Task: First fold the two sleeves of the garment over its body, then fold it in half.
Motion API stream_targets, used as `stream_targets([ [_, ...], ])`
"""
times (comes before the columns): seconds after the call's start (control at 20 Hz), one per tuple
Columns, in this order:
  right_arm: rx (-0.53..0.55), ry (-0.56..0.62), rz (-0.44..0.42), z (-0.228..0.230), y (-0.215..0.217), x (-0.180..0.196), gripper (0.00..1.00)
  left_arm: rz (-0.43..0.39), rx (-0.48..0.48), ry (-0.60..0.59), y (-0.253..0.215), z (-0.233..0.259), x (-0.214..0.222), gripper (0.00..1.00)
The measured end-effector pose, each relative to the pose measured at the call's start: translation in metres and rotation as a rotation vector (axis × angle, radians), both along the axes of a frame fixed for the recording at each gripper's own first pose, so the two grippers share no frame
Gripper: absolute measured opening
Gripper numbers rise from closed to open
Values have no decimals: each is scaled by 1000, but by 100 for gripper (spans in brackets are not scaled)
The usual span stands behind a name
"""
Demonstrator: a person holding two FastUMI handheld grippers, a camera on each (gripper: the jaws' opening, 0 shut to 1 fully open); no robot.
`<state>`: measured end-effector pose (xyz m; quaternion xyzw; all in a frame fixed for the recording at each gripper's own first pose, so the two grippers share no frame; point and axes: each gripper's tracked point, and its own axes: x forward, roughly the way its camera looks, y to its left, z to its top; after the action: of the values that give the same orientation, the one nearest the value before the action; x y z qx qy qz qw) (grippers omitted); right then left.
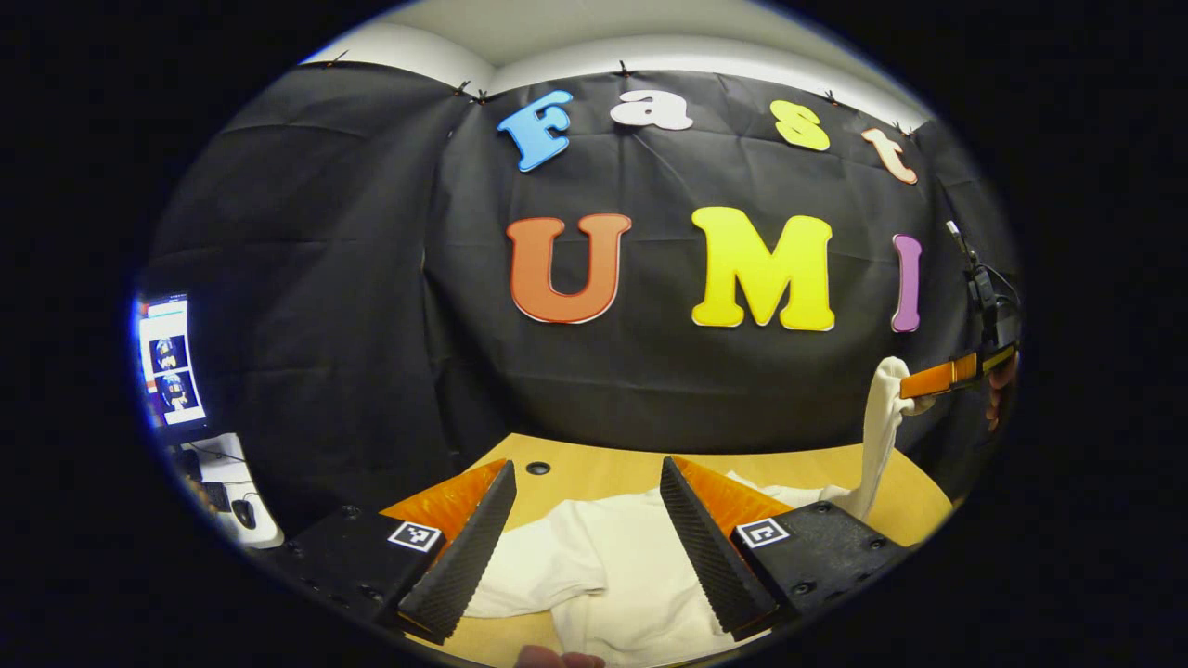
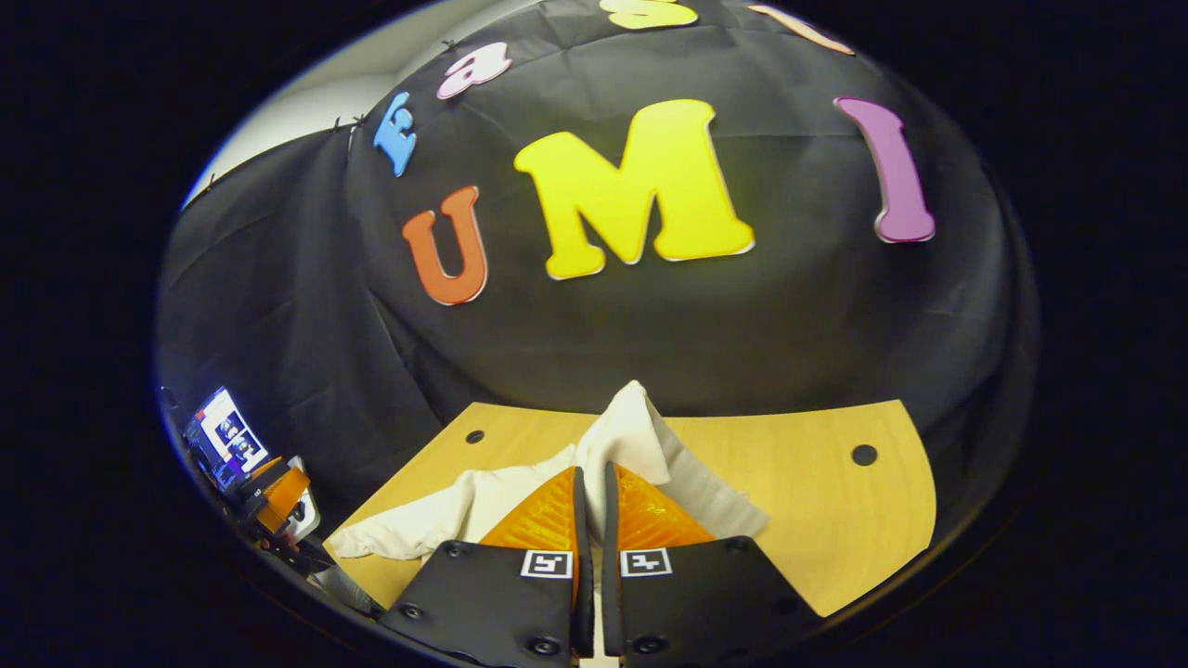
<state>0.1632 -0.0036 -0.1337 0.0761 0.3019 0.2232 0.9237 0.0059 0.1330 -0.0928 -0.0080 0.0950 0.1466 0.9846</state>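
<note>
A white garment (image 1: 603,557) lies crumpled on the wooden table (image 1: 914,506). My left gripper (image 1: 587,464) hovers low over it, open, with the cloth showing between its fingers but not pinched. At the far right of the left gripper view, my right gripper (image 1: 914,385) holds a sleeve (image 1: 882,422) lifted well above the table, the fabric hanging down to the body. In the right gripper view the right gripper (image 2: 595,469) is shut on that white sleeve (image 2: 636,427), which bunches up past the fingertips. The left gripper (image 2: 278,494) appears small at the lower left.
Black cloth walls close off the back of the table (image 2: 817,501). The tabletop has round cable holes (image 2: 864,455). A lit monitor (image 1: 167,362) and a mouse (image 1: 243,512) stand off to the left. A fingertip (image 1: 557,659) shows at the bottom edge.
</note>
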Motion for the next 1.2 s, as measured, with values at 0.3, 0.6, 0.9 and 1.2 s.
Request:
stream_targets([
  [0.3,-74,119,165,-80,110,15,4,123,24,9,61,-1,-37,99],
  [0.6,-217,182,260,-177,196,19,4,226,21,36,105,-8,-69,99],
  [0.9,-272,202,244,-237,246,30,5,278,-11,68,126,-26,-92,99],
  [1.2,-182,165,221,-224,276,26,26,256,-24,85,131,-37,-96,99],
])
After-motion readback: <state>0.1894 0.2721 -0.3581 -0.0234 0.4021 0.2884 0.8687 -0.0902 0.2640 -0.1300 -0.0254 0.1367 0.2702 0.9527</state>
